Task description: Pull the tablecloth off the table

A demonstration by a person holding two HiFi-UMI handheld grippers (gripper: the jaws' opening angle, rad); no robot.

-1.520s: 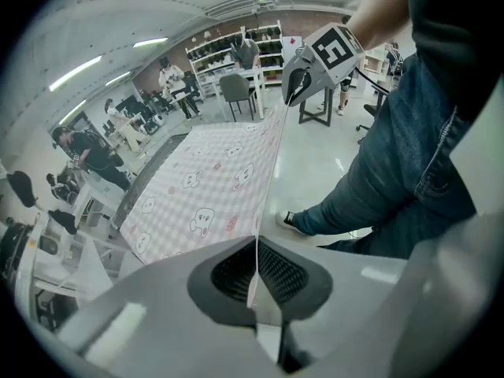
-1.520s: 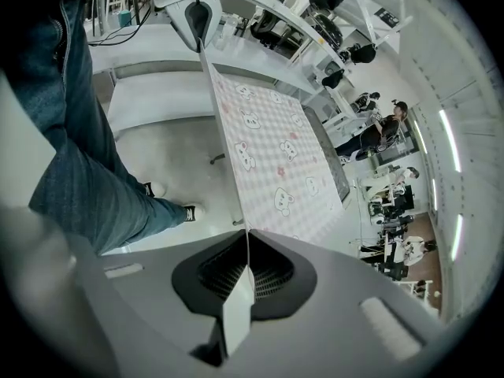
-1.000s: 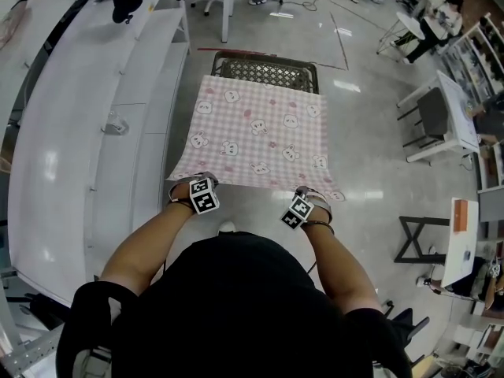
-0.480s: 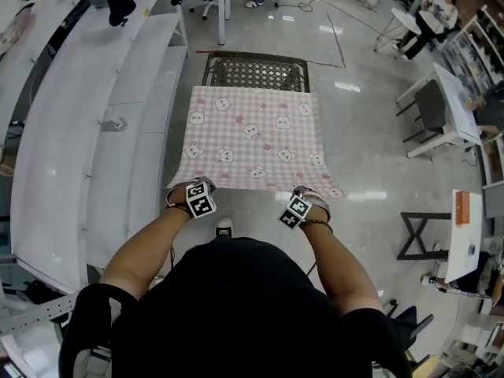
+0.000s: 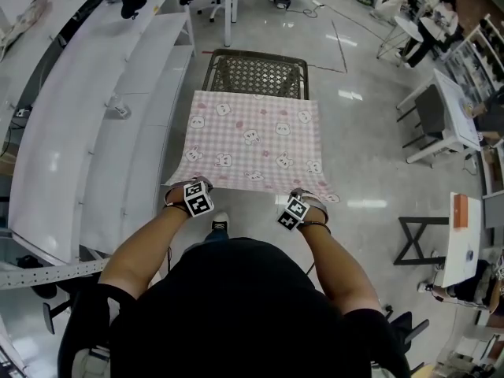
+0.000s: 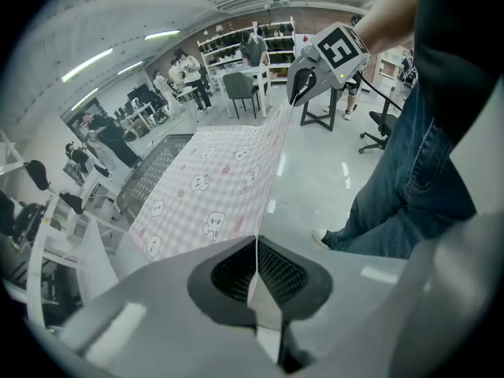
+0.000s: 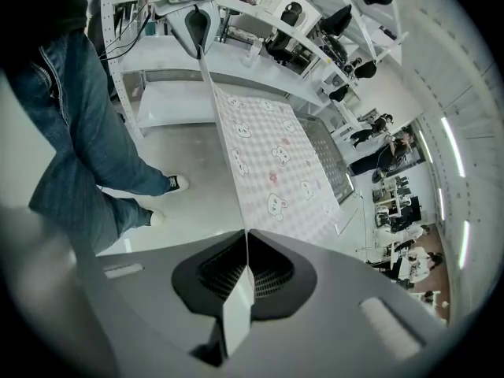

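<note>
The left hand-held gripper [image 6: 256, 239] and right hand-held gripper [image 7: 246, 233] each pinch a tablecloth [image 5: 256, 144] corner. Its far end rests on the mesh tabletop [image 5: 258, 73].

The pink checked tablecloth [image 5: 253, 140] sits at frame centre. It stretches from the mesh-topped bench [image 5: 256, 73] at upper centre toward the person [image 5: 236, 305] at the bottom. The far strip of the mesh top is uncovered. The left claw [image 5: 187, 187] meets the near left corner and the right claw [image 5: 313, 198] the near right corner. 1 shoe [image 5: 219, 225] shows on the floor [image 5: 362, 156] below the near edge.
</note>
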